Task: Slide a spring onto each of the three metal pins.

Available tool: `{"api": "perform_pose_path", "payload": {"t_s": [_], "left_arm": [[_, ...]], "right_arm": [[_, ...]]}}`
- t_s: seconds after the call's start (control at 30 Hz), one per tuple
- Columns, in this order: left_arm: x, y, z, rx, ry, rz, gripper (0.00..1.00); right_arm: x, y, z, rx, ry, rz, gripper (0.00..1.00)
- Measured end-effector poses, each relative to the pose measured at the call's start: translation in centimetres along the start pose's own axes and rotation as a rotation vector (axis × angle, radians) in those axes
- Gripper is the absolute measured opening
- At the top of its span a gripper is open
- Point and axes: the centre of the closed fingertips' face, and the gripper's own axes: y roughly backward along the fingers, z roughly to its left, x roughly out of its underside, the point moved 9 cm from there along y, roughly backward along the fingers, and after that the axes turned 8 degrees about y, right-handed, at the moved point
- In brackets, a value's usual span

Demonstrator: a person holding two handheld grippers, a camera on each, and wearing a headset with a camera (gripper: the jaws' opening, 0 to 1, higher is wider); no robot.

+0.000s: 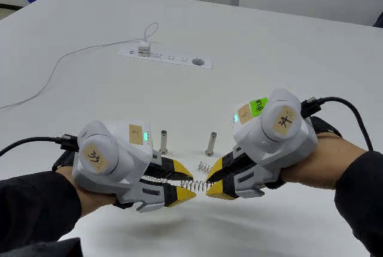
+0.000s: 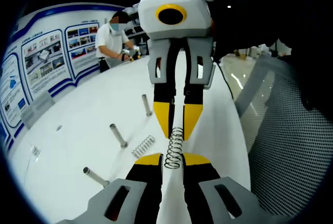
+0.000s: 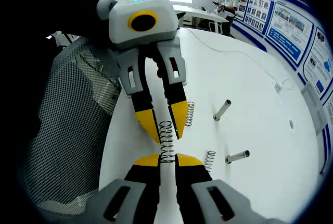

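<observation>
Holding one spring (image 1: pixel 197 184) between both tools near the worktop's (image 1: pixel 269 54) near edge, I have the left gripper (image 1: pixel 184 183) and right gripper (image 1: pixel 213 179) each pinched onto one end. The metal pins (image 1: pixel 163 141) stand bare just beyond. I'd release one end, keep the coil straight, centre its opening over a pin and lower gently.

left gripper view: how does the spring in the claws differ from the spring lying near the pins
The held spring is pinched at its ends by the left claw and right claw; the loose spring lies free on the table. The held spring runs along the claws' line; the loose spring lies slanted to it. Both are bare metal coils, neither on a pin.
</observation>
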Motion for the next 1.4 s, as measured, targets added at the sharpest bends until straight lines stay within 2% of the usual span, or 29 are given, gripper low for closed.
{"api": "perform_pose_path", "payload": {"t_s": [0.33,0.53,0.8,1.27,1.4], "left_arm": [[0.1,-0.2,-0.2,0.008,-0.021,0.014,0.12],[0.2,-0.2,-0.3,0.011,-0.024,0.021,0.12],[0.0,-0.3,-0.5,0.016,-0.026,0.014,0.11],[0.0,-0.3,-0.5,0.019,-0.026,0.007,0.11],[-0.2,-0.3,-0.6,0.024,-0.017,-0.007,0.11]], "right_arm": [[-0.9,1.0,0.3,0.01,0.019,-0.003,0.11],[-2.6,1.6,0.3,0.021,0.045,-0.036,0.11],[-4.6,1.5,0.5,0.025,0.085,-0.068,0.11],[-4.2,1.4,0.4,0.03,0.061,-0.07,0.16],[-4.1,1.2,0.5,0.028,0.063,-0.07,0.15]]}}
